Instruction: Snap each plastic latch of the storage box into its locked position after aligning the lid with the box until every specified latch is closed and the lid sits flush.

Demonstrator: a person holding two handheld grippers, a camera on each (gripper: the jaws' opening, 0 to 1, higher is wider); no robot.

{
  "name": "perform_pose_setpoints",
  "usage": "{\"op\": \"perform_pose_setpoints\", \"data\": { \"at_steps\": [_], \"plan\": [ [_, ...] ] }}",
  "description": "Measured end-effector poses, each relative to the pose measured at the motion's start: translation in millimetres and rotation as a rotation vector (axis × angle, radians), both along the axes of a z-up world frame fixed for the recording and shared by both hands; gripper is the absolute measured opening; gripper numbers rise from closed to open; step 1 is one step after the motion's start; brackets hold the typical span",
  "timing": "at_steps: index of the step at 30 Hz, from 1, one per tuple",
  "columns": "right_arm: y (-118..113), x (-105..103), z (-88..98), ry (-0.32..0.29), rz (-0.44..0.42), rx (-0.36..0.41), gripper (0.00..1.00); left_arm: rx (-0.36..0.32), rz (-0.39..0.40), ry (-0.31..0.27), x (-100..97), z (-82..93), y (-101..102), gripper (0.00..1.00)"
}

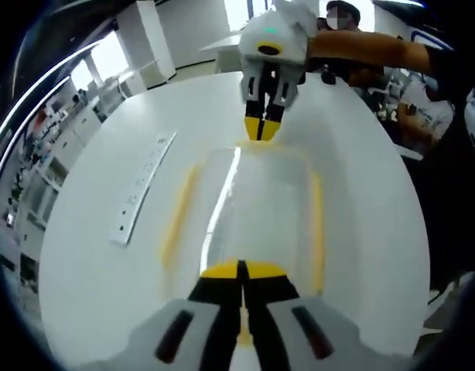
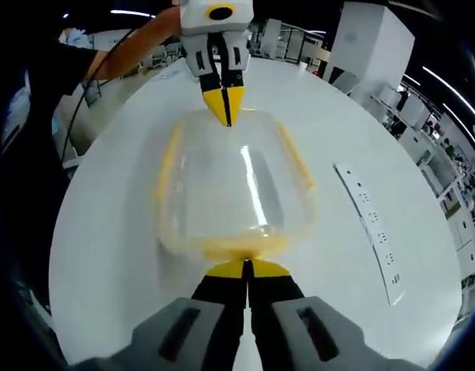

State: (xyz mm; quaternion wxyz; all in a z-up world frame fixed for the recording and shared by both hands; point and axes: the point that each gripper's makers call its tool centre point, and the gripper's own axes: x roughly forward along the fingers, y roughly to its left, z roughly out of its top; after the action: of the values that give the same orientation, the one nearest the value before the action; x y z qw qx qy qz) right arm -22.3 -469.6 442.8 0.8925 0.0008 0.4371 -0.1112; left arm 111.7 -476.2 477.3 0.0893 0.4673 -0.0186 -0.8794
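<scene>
Clear storage box (image 2: 236, 193) between closed left claw (image 1: 241, 270), right claw (image 2: 247, 268)

Left gripper (image 1: 240, 268) jaws pressed together, tips level; right gripper (image 2: 246, 267) likewise closed, facing it head-on; an orange sleeve (image 1: 369, 50) stretches behind the right gripper.

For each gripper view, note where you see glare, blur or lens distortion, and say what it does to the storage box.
Left gripper view: the storage box is blurred, its yellow edges smeared, a white streak of glare running down the lid; the power strip looks sharper. Right gripper view: the box is crisper, with a bright streak of glare on the clear lid. Both views: fisheye curvature bows the white table and the room behind.
</scene>
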Motion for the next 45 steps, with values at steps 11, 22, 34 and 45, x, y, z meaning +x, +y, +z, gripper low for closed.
{"op": "perform_pose_setpoints", "data": {
  "at_steps": [11,22,34,45],
  "plan": [
    [0,1,0.6,-0.008,0.004,0.005,0.00,0.001,-0.002,-0.007,-0.1,-1.1,1,0.00],
    [2,4,0.2,-0.025,-0.004,0.016,0.00,0.000,-0.001,0.001,-0.3,-1.1,1,0.00],
    [3,4,1.6,-0.021,0.000,0.010,0.00,0.002,-0.004,-0.020,-3.9,-1.7,1,0.00],
    [3,3,1.5,0.000,0.005,-0.013,0.00,-0.003,-0.002,-0.021,-16.2,-0.7,2,0.00]
  ]
}}
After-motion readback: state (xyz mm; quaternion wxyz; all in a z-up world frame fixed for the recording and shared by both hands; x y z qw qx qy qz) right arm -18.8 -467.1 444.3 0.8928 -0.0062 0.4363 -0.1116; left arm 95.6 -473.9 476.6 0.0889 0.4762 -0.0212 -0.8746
